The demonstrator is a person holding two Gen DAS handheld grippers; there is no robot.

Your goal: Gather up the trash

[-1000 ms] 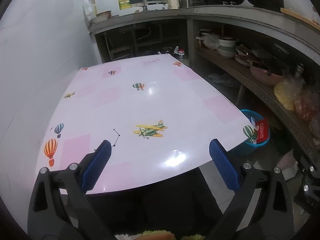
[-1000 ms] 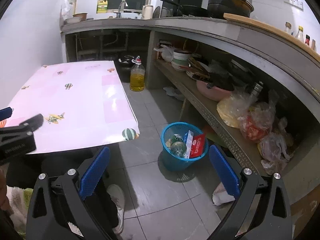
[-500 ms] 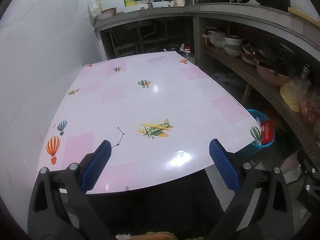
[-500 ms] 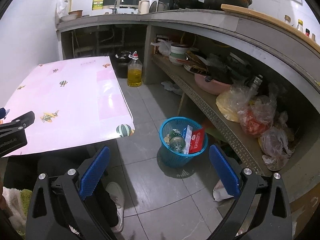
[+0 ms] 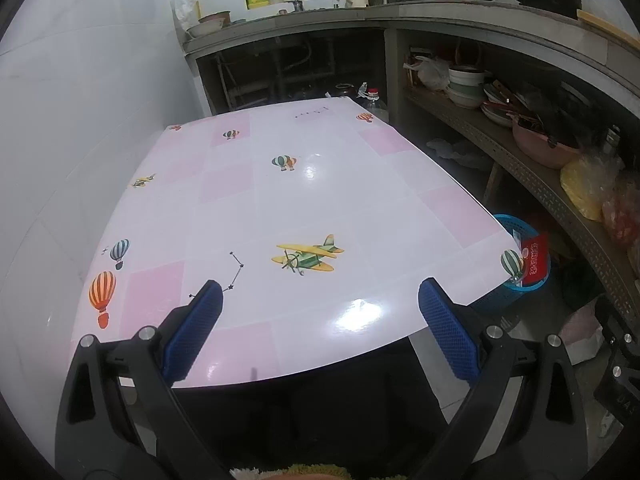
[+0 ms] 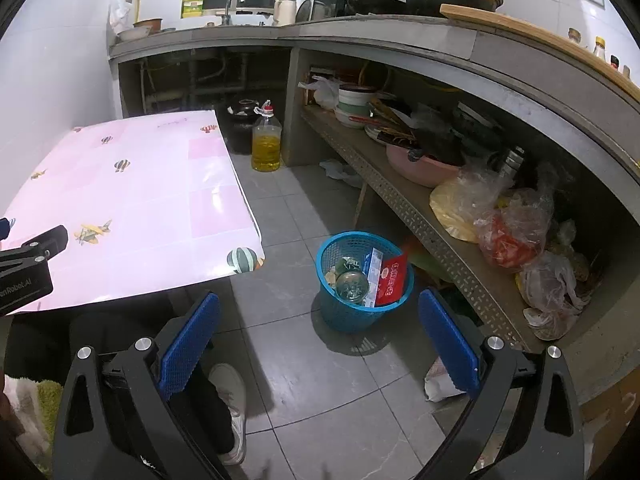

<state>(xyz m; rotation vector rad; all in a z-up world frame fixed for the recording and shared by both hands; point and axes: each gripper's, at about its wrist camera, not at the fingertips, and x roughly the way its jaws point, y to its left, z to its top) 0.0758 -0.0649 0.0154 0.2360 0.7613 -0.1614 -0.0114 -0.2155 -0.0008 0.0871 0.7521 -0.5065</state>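
Observation:
A blue plastic waste basket (image 6: 340, 312) stands on the tiled floor right of the table; it also shows in the left wrist view (image 5: 516, 296). It holds a red packet (image 6: 392, 284), a white and blue carton (image 6: 372, 272) and a clear bottle (image 6: 351, 285). My right gripper (image 6: 319, 334) is open and empty, hanging over the floor just in front of the basket. My left gripper (image 5: 320, 320) is open and empty above the near edge of the pink table (image 5: 280, 200). The table top carries only printed balloons and planes.
A bottle of yellow oil (image 6: 265, 144) stands on the floor beyond the table. A long low shelf (image 6: 420, 216) at the right holds bowls, pans and plastic bags. A crumpled white wrapper (image 6: 440, 380) lies on the floor under the shelf. A white shoe (image 6: 230, 396) is below me.
Both views have drawn back and up slightly, so the table and basket sit a little farther off. Both grippers have stayed open and empty.

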